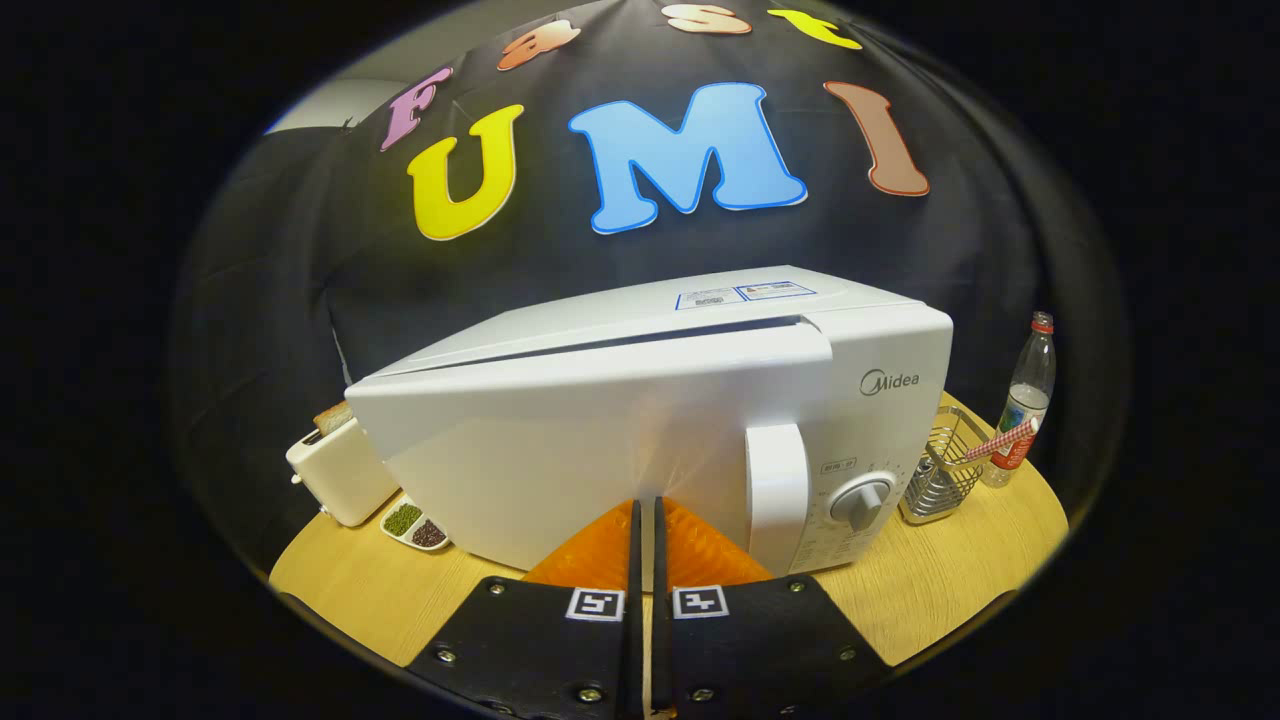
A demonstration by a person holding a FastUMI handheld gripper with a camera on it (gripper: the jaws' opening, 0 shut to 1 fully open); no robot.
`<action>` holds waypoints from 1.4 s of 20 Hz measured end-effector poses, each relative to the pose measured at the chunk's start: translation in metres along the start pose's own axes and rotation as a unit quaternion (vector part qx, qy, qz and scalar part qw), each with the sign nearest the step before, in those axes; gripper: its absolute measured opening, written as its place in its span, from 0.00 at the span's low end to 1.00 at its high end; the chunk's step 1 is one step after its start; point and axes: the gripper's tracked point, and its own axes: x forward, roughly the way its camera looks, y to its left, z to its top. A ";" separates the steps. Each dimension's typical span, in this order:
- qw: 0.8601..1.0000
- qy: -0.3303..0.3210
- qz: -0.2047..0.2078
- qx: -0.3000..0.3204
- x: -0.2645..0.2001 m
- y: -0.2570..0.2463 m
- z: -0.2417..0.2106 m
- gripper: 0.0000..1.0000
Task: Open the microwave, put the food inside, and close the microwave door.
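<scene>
- The hand-held gripper [646, 503] has its two fingers drawn together, only a thin slit between them, nothing held; the tips meet the lower front face of the microwave door [590, 450], apparently touching it.
- The white microwave [880, 350] stands on the round wooden table [930, 600], taking up most of its middle. Its door is ajar: a dark gap runs along the top, between the door and the body, and the door's left edge stands out toward the camera.
- A vertical white door handle [777, 495] sits just right of the fingertips, and a round control dial [860, 502] is on the panel beside it.
- Food inside the oven cannot be told; the door hides the cavity.
- At the table's left edge stands a cream toaster [340, 470] with a slice of toast [332, 415] poking out.
- A small divided dish [415, 525] of green and dark beans lies just in front of the toaster.
- Near the table's right edge is a wire basket [945, 470], with a clear plastic bottle [1025, 400] with a red cap behind it.
</scene>
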 end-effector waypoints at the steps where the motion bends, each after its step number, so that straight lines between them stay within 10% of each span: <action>1: 1.000 0.004 0.003 0.006 -0.001 0.002 -0.002 0.04; 12: 0.999 -0.008 -0.031 -0.030 0.004 -0.001 0.005 0.03; 28: 0.988 -0.128 -0.067 -0.053 -0.165 0.039 0.060 0.10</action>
